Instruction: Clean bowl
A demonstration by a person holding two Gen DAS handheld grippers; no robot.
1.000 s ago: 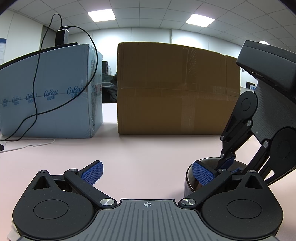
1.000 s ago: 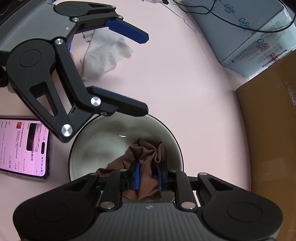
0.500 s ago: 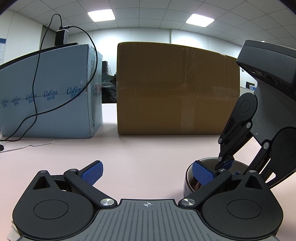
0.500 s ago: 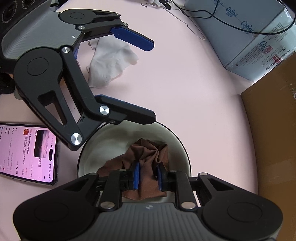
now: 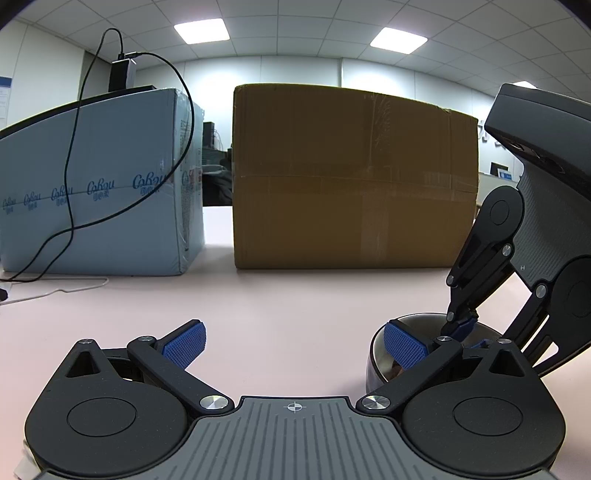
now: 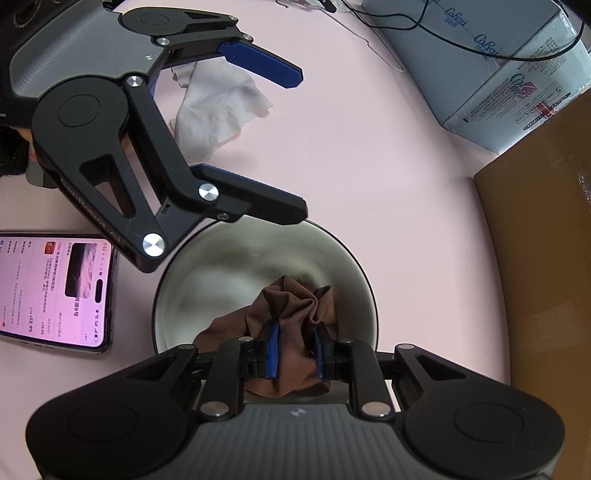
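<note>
In the right wrist view, going left to right: at nine o'clock a phone (image 6: 51,291) lies face up on the pink table (image 6: 351,155), screen lit, just beside the bowl (image 6: 221,273) but not touching it. Above it, from about ten to twelve o'clock, the left gripper (image 6: 301,142) reaches in with its jaws spread wide and nothing between them; its lower finger lies over the bowl's rim at the ten-o'clock side — probably there to steady the bowl against sliding, though whether it actually presses the rim I cannot tell. A crumpled white tissue (image 6: 218,110) lies on the table between those two spread fingers (set aside, it seems, and not in use). In the centre, toward six o'clock, the right gripper (image 6: 295,350) points steeply down into the bowl and pinches a bunched brown cloth (image 6: 291,306) — held by a fold so the loose bulk rests against the bowl's inside, which suits wiping. The part of the bowl's inside that shows looks pale and free of marks. At one o'clock stands a pale blue carton (image 6: 480,59) with a black cable (image 6: 424,27) draped over it, and at three o'clock a brown cardboard box (image 6: 546,277); both are well apart from the bowl.
</note>
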